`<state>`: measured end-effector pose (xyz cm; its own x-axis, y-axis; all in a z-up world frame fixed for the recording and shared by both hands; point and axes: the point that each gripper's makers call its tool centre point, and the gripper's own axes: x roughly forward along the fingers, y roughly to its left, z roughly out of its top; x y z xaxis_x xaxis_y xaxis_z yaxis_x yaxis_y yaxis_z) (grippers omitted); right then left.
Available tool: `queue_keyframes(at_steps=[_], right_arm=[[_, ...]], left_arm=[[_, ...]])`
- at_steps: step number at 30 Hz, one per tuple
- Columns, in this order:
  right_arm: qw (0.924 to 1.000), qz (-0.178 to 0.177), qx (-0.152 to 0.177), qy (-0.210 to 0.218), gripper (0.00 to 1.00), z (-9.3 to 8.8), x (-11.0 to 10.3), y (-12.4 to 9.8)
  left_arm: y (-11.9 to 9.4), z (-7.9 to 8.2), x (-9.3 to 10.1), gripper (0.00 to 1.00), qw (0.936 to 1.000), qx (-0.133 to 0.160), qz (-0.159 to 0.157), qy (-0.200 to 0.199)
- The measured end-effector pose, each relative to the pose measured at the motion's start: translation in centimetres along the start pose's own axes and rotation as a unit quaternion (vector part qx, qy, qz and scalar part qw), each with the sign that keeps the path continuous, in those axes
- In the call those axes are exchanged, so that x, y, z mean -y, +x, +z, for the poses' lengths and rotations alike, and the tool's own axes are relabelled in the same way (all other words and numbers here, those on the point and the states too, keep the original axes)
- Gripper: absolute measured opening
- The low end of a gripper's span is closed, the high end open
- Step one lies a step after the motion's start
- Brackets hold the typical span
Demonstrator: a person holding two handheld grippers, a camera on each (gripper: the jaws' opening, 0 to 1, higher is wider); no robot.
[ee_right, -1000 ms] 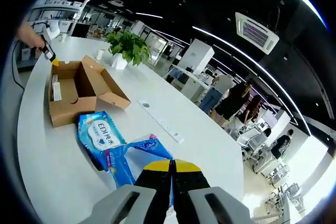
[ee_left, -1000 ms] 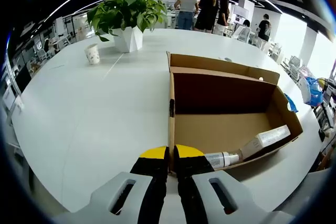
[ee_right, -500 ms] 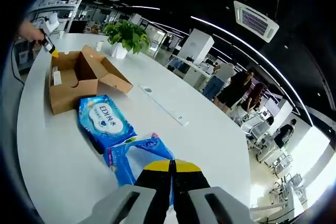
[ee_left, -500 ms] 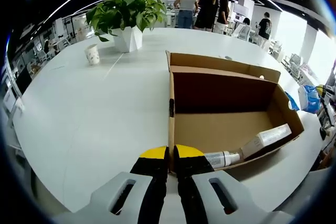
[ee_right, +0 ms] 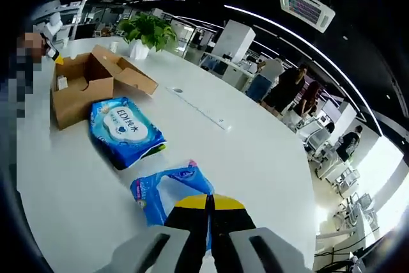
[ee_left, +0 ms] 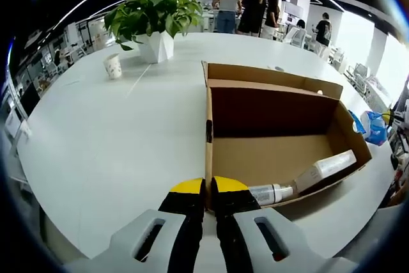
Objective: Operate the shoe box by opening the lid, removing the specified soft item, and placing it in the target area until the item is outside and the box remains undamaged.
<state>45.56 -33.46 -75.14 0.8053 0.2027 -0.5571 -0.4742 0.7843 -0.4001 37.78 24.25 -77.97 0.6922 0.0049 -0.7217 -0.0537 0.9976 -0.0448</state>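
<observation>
Lifting away from the wipes pack (ee_right: 124, 130), the right hand-held gripper (ee_right: 207, 200) carries a blue pouch (ee_right: 167, 189) between closed jaws; the left one (ee_left: 207, 187) pinches the shoe box (ee_left: 275, 139) wall, best kept gentle.

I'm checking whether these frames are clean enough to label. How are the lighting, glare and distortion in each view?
Left gripper view: even lighting, sharp cardboard box, bright window glare at the right edge, fisheye curving the white table. Right gripper view: ceiling light strips bend into arcs, the wet wipes pack stays legible, the blue bag nearest the lens is stretched, windows blown out lower right.
</observation>
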Motion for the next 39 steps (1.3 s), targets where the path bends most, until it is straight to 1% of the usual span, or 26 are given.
queue_keyframes(at_steps=[1,5,13,17,19,22,25,28,31,34,37,39], right_arm=[[1.0,0.001,-0.004,0.009,0.0,-0.3,0.0,0.1],[0.9998,-0.002,-0.016,0.012,0.0,-1.2,0.1,0.5],[0.9972,-0.014,-0.045,0.059,0.0,-3.3,0.4,0.7],[0.9955,-0.017,-0.045,0.082,0.0,-3.4,0.6,0.4],[0.9956,-0.022,-0.045,0.079,0.02,-3.4,0.8,0.2],[0.9951,-0.025,-0.04,0.088,0.04,-3.2,0.9,-0.2],[0.9938,-0.024,-0.036,0.103,0.07,-3.0,0.8,-0.6],[0.9932,-0.028,-0.033,0.108,0.12,-2.9,0.8,-1.0],[0.9913,-0.028,-0.024,0.126,0.17,-2.7,0.5,-1.6],[0.99,-0.029,-0.026,0.136,0.23,-3.0,0.2,-2.0],[0.9886,-0.028,-0.028,0.145,0.31,-3.3,-0.3,-2.3],[0.9883,-0.027,-0.032,0.146,0.33,-3.7,-0.7,-2.4]], left_arm=[[0.0,0.0,0.0,0.02,1.0,0.0,0.0,-0.001],[0.0,0.0,0.0,0.02,1.0,-0.001,0.002,-0.001],[0.0,0.0,0.0,0.02,1.0,-0.001,0.002,0.001],[0.0,0.0,0.1,0.02,1.0,-0.002,0.001,0.002],[0.0,0.0,0.1,0.02,1.0,-0.002,0.001,0.003],[0.0,0.0,0.1,0.02,1.0,-0.002,0.0,0.004],[0.0,-0.1,0.1,0.02,1.0,-0.002,-0.001,0.004],[0.0,-0.1,0.1,0.02,1.0,-0.001,-0.002,0.004],[0.0,-0.1,0.1,0.02,1.0,-0.001,-0.003,0.004],[0.0,-0.1,0.1,0.02,1.0,-0.001,-0.004,0.003],[-0.1,-0.1,0.0,0.02,1.0,0.001,-0.004,-0.001],[-0.1,-0.1,0.0,0.02,1.0,0.002,-0.005,-0.002]])
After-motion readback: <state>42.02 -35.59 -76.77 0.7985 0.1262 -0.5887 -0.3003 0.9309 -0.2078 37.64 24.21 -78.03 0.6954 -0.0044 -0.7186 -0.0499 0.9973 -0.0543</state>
